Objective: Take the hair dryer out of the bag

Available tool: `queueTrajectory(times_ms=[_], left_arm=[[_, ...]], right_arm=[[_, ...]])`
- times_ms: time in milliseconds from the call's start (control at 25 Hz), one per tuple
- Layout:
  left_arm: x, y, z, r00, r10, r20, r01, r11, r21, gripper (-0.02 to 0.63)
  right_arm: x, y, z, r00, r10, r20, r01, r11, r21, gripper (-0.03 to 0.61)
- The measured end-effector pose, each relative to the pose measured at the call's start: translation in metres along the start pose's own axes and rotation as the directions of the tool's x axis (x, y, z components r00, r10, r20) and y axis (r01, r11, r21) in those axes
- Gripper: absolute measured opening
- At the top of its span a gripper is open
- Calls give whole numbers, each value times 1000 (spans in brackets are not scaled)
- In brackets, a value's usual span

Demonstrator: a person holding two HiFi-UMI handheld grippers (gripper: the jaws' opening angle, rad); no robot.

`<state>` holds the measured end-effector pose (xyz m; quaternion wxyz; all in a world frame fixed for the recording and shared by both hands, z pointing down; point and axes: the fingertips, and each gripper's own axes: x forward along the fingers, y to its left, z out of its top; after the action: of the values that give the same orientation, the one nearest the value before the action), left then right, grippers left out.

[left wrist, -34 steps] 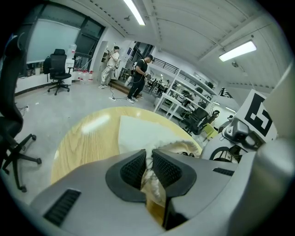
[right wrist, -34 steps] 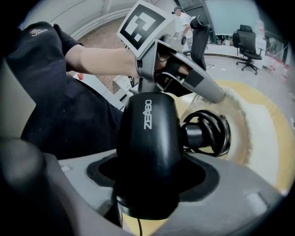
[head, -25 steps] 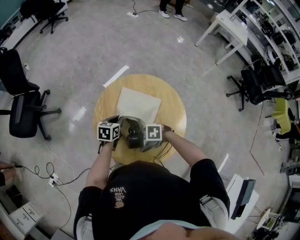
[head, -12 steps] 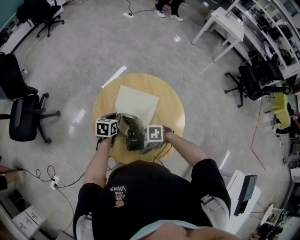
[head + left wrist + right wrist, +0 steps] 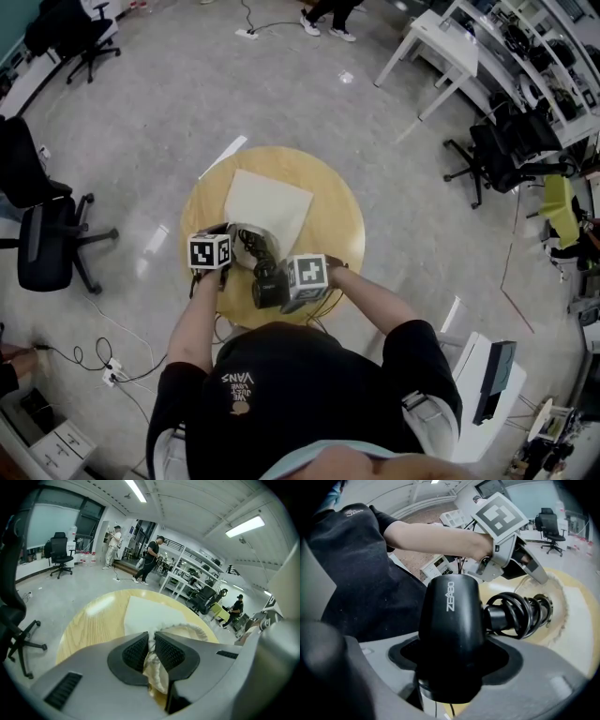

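Pinching the bag, the left gripper anchors it; the right gripper, clamped on the hair dryer, should pull toward 6 o'clock, freeing the cord.

Bare table rt of bag; coiled cord at bag mouth, prob.

1. Hair dryer: glossy black, white "ZEABO" print on the body, black cord coiled round the handle. Body clamped in the right gripper's jaws, handle end at the bag's mouth.
2. Bag: white cloth, flat on the round wooden counter, mouth rim gathered and pinched in the left gripper's jaws.
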<state>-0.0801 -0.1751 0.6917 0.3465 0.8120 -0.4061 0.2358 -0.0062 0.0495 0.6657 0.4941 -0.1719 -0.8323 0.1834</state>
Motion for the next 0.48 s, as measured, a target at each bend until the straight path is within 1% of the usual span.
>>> queueTrajectory(times_ms=[160,480], left_arm=[[2,-1,1,1000,-1,-7,1,1000,2,57],[7,-2,5,1000,-3,-20,3,1000,12,57]], right_arm=[[-1,7,2,1000,-7,17,7,1000,-2,351],[-3,20,3,999,-19,41,20,999,-38,351]])
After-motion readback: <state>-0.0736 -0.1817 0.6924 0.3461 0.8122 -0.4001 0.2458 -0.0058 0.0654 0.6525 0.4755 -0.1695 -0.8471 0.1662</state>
